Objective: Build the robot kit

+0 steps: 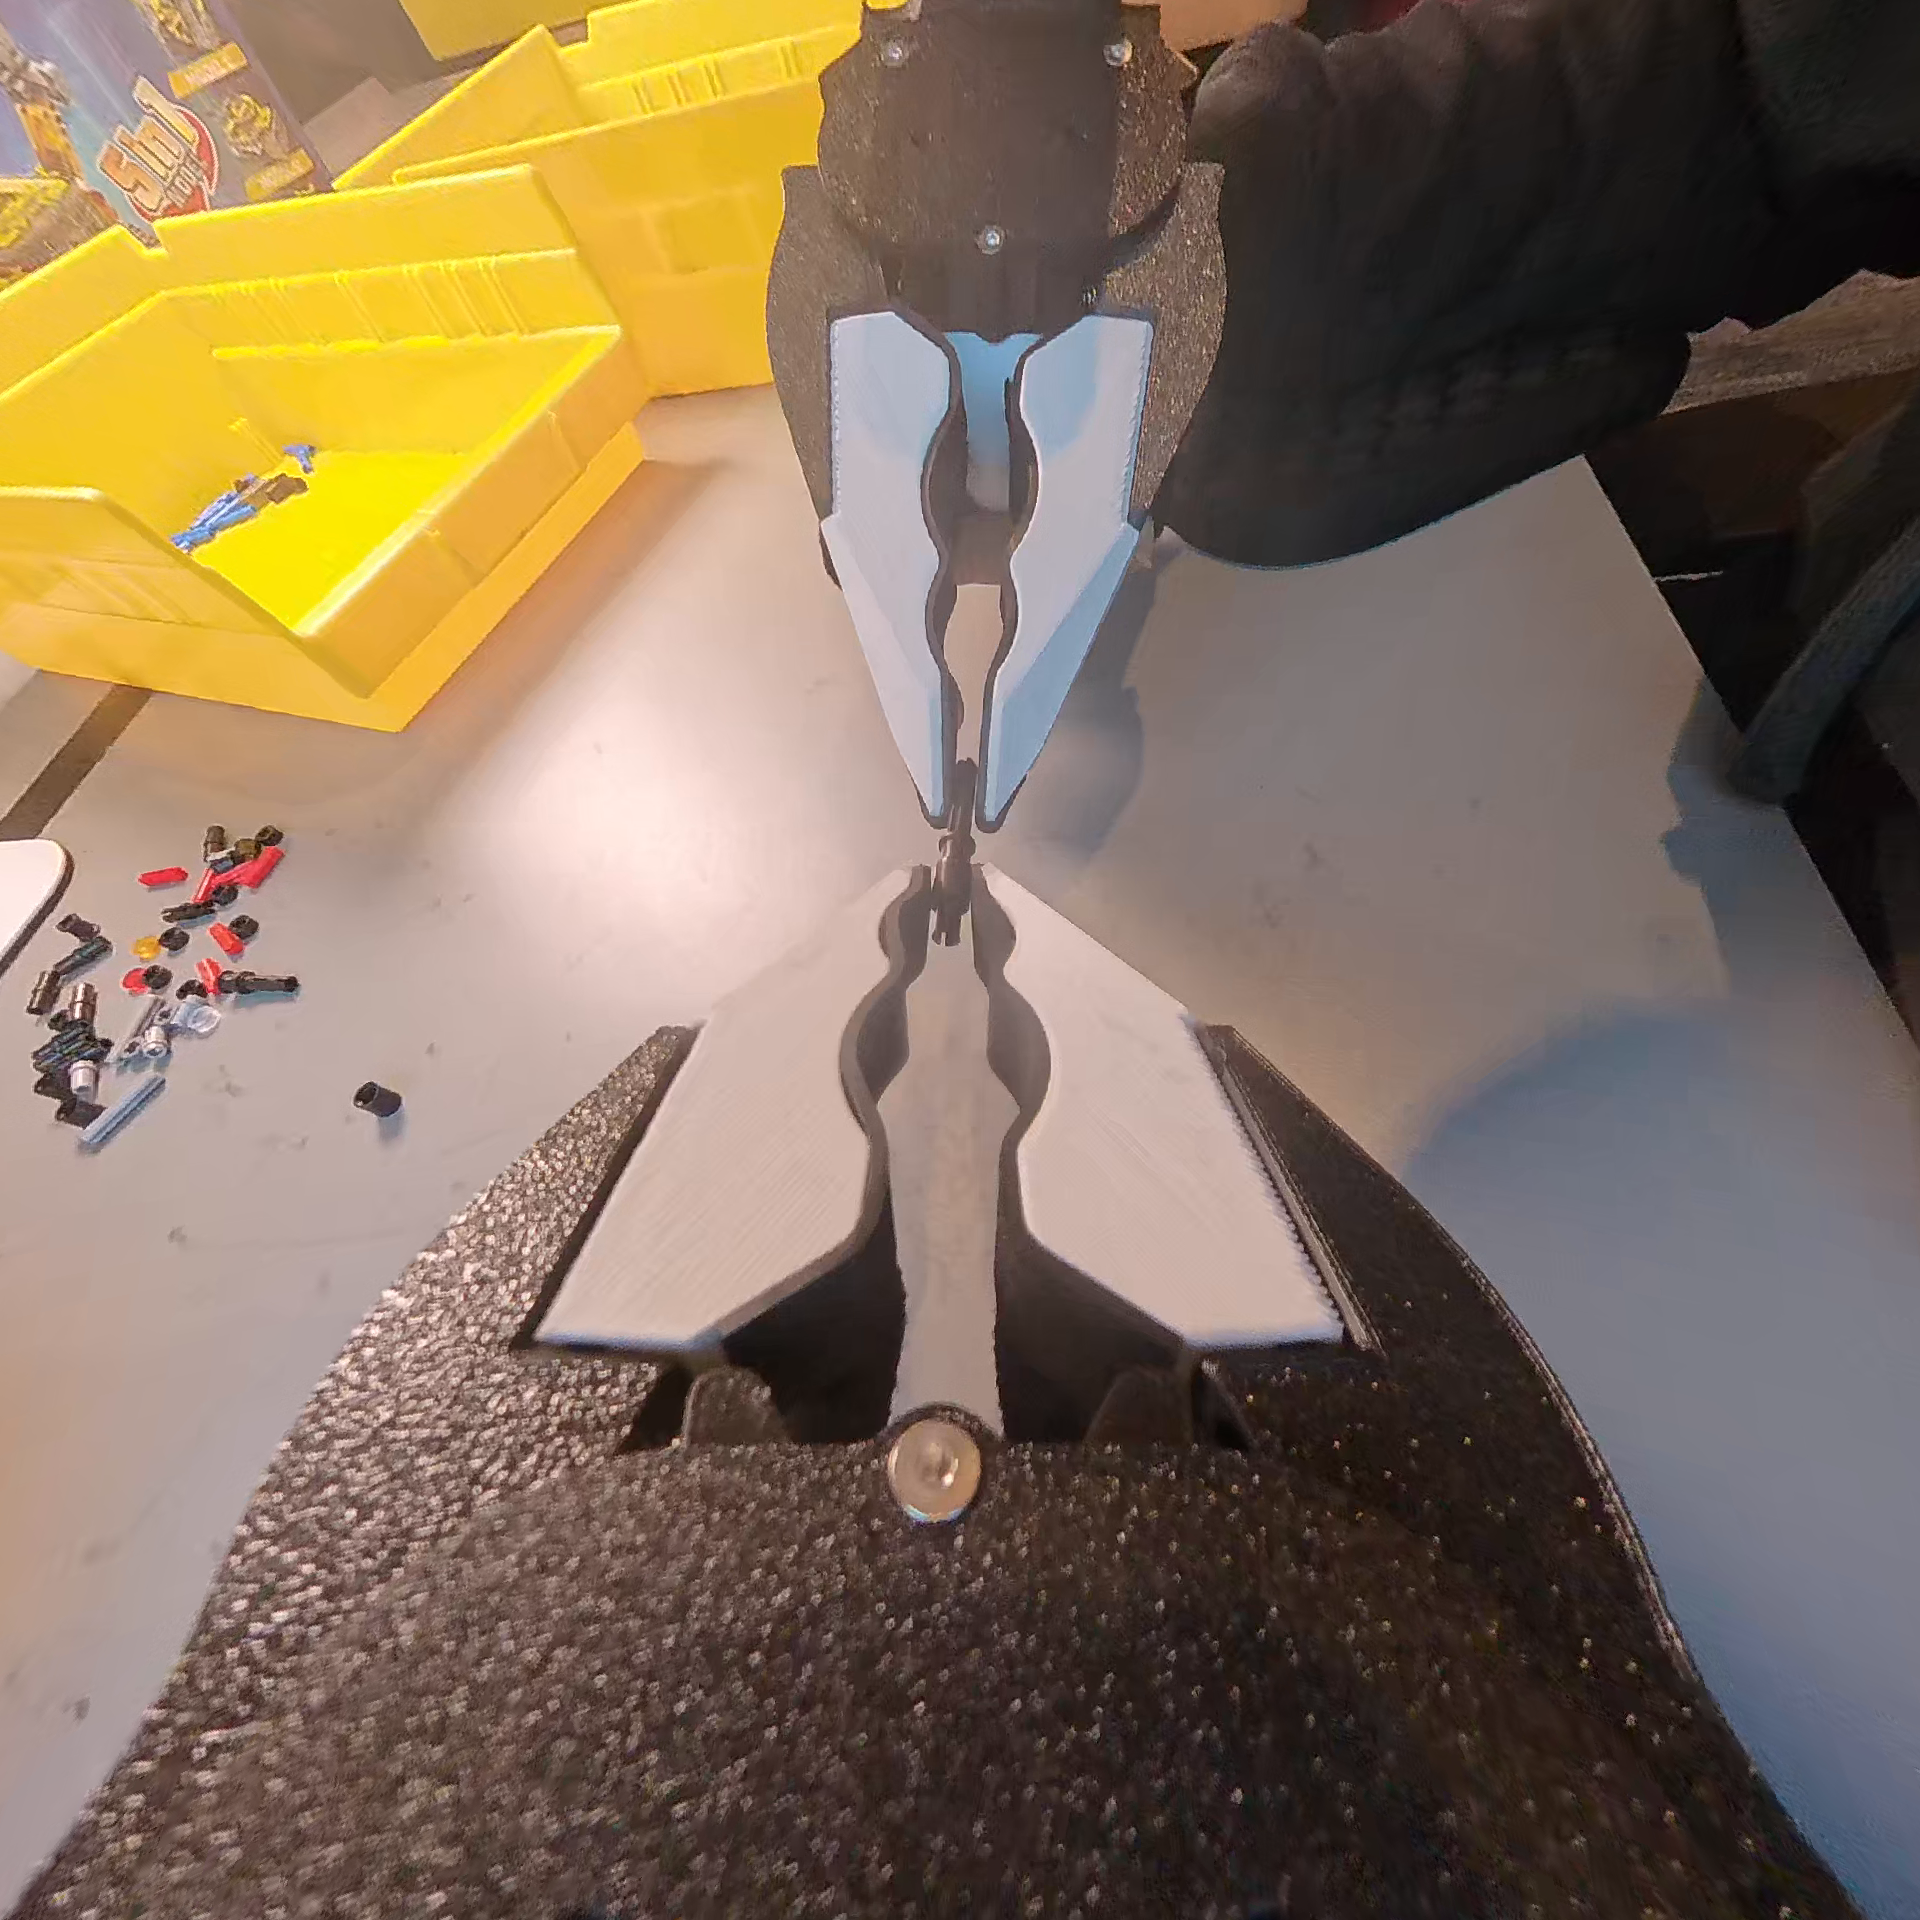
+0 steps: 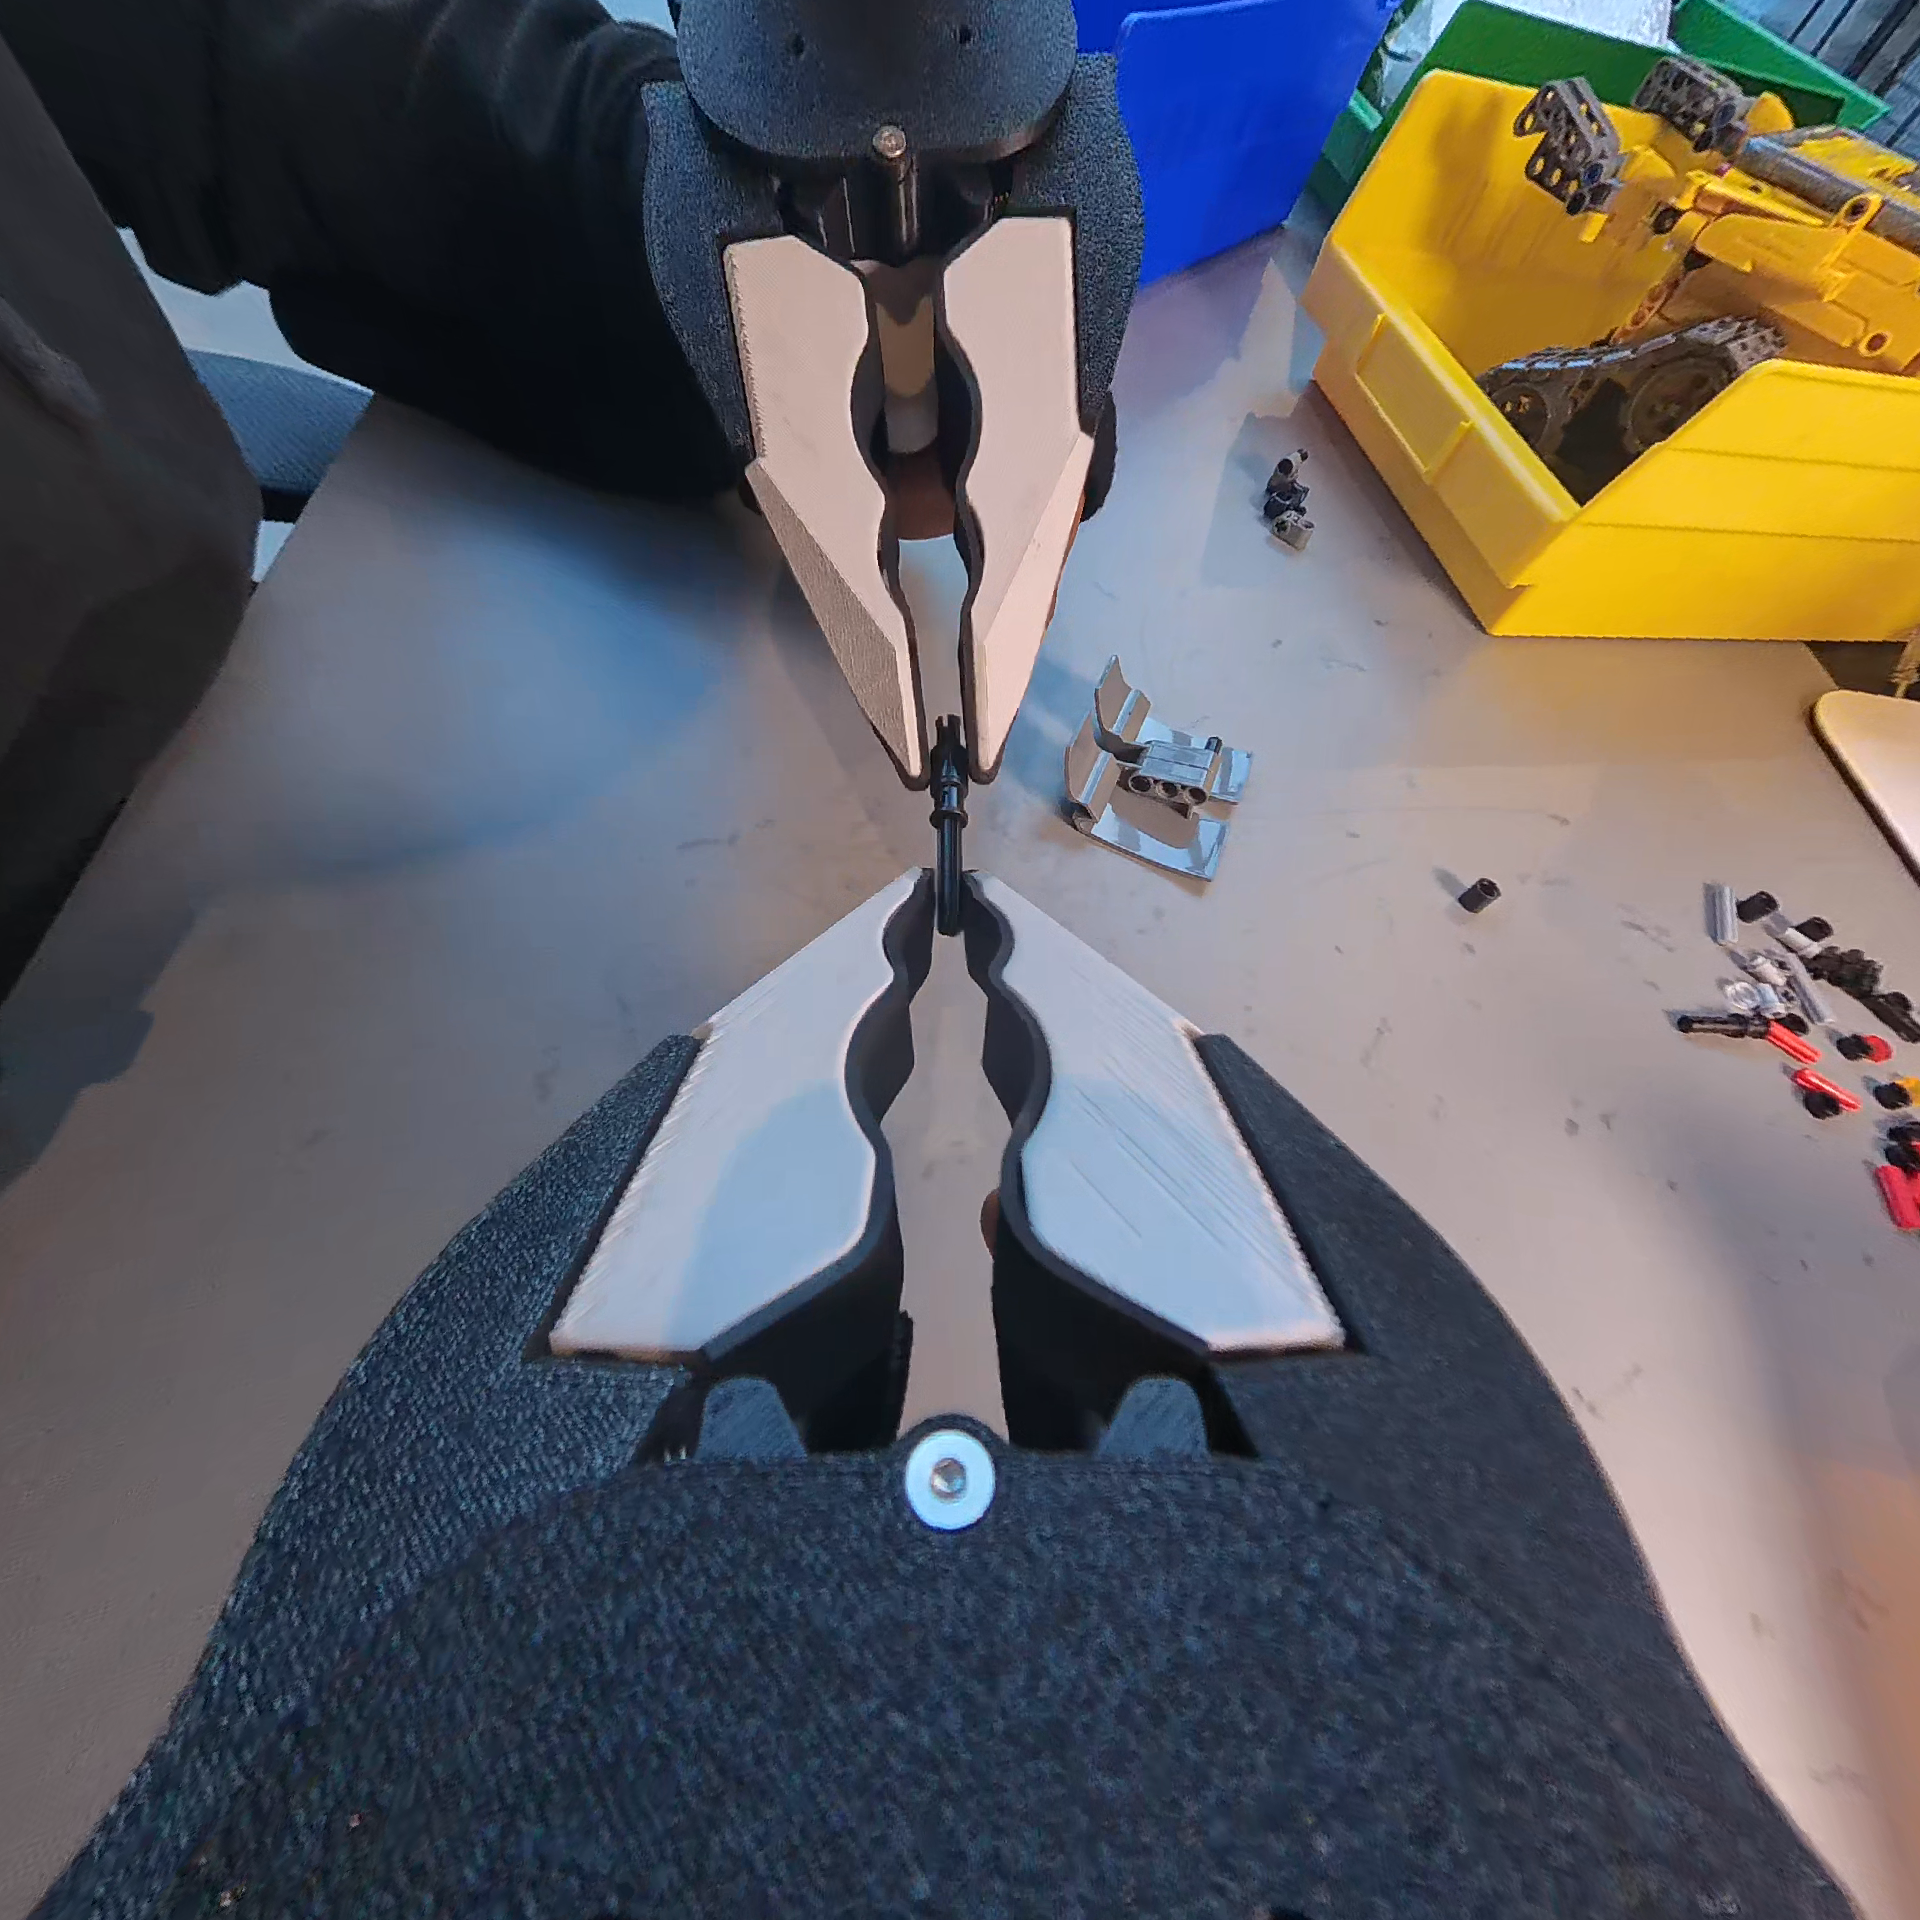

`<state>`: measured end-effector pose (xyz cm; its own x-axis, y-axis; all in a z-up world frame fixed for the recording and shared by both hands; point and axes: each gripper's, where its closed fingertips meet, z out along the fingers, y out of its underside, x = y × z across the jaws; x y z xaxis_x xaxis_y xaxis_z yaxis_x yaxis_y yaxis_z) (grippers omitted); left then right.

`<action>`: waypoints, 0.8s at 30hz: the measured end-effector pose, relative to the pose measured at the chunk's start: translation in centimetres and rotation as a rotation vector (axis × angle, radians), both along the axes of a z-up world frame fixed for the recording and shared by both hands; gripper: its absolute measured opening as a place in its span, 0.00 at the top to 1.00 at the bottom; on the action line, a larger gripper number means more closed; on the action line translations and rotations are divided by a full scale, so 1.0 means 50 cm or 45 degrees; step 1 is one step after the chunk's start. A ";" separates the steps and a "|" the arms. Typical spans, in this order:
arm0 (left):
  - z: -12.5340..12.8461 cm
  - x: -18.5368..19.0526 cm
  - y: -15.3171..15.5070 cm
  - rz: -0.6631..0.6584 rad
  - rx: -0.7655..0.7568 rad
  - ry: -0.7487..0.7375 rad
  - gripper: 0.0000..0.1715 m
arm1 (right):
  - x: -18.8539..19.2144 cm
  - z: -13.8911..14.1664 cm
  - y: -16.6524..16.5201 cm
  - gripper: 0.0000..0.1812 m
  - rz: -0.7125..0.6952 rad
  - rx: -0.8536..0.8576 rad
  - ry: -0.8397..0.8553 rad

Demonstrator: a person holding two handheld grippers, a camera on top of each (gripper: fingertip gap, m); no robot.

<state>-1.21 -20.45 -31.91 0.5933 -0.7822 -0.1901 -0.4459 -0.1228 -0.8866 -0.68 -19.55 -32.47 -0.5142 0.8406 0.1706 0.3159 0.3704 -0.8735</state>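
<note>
Both tongs met tip to tip above the counter [image 1: 1351, 831], each pair narrowed onto one end of a small black pin piece [image 1: 951, 883]. Left tongs [image 1: 948, 914] clamped its near end and right tongs [image 2: 948, 904] the far end, so its long axis ran straight from one pair to the other. It looked thin, dark and jointed, perhaps two parts. Off to the pin's left lay loose bits [image 1: 156, 987] and a yellow bin [image 1: 312, 499]

Yellow toy vehicle [image 2: 1704, 239] cut off by edge; loose parts [image 1: 156, 997] too small to identify
</note>
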 end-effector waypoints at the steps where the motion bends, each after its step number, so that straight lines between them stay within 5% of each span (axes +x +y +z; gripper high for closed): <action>1: 0.001 0.000 0.001 0.002 -0.002 -0.012 0.96 | -0.001 0.000 0.001 0.97 -0.004 0.001 0.001; 24: 0.003 -0.016 0.017 0.074 0.035 -0.037 0.96 | -0.012 0.009 0.015 0.98 -0.061 0.049 0.099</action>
<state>-1.99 -19.59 -31.74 0.6428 -0.7413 -0.1930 -0.4130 -0.1231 -0.9024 -1.27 -18.81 -32.02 -0.4572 0.8561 0.2410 0.2662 0.3903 -0.8814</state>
